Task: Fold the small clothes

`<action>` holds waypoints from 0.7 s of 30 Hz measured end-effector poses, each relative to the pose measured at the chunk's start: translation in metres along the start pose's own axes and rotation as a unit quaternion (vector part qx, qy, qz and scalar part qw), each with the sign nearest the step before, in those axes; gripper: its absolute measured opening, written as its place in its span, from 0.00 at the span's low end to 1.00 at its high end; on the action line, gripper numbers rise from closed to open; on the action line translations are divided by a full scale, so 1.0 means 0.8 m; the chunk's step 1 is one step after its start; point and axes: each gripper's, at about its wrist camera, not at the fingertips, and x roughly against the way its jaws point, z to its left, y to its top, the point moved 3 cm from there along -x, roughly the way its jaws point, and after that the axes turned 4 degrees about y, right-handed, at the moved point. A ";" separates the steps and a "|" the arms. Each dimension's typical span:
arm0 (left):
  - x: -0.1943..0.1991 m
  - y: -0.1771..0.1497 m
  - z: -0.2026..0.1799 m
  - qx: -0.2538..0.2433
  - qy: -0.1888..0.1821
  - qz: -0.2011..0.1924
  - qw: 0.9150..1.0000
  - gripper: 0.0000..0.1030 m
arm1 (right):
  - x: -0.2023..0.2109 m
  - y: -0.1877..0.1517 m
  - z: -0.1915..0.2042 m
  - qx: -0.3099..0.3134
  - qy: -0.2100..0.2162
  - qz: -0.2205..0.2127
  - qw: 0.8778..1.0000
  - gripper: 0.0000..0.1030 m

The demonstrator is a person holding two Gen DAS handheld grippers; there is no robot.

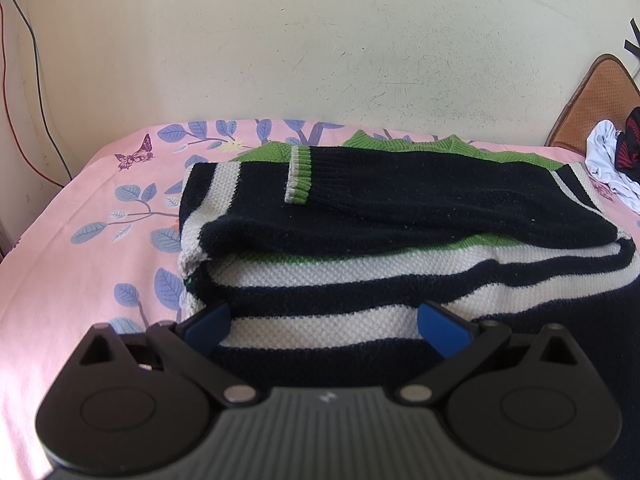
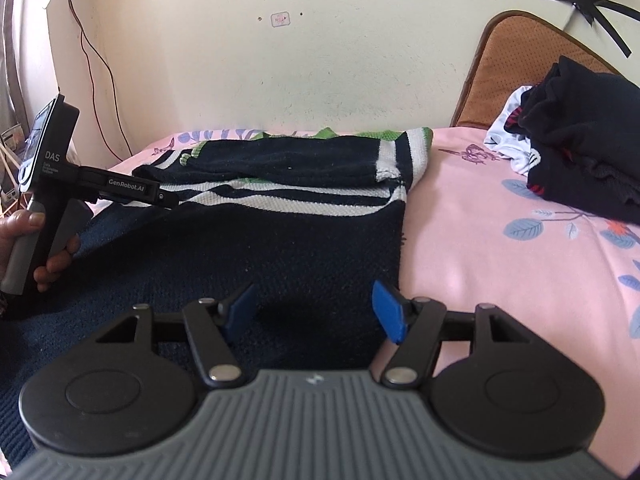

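Right gripper [image 2: 316,312]: jaws stand apart, blue pads clear of the fabric, nothing between them, poised over the near dark-navy part of the striped knit sweater [image 2: 304,200]. Sweater lies partly folded on the pink leaf-print bed sheet [image 2: 480,248], navy sleeve laid across its white-and-navy bands, green knit at its far edge. Left of the sweater, a hand [image 2: 24,248] grips the handle of the left gripper [image 2: 120,190], whose arm reaches onto the sweater; its fingertips are not discernible. Right of the sweater, well apart, a pile of dark and white clothes [image 2: 576,140] rests before a brown cushion [image 2: 516,40].
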 end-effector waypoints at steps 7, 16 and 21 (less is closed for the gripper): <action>0.000 0.000 0.000 0.000 0.000 0.000 1.000 1.00 | 0.001 0.000 -0.001 -0.007 0.005 -0.002 1.000 0.65; 0.000 0.000 0.000 0.000 0.000 0.000 1.000 1.00 | 0.002 0.000 -0.004 -0.018 0.014 -0.005 1.000 0.67; 0.000 0.000 0.000 0.000 0.000 0.000 1.000 1.00 | 0.002 0.001 -0.005 -0.021 0.019 -0.005 1.000 0.69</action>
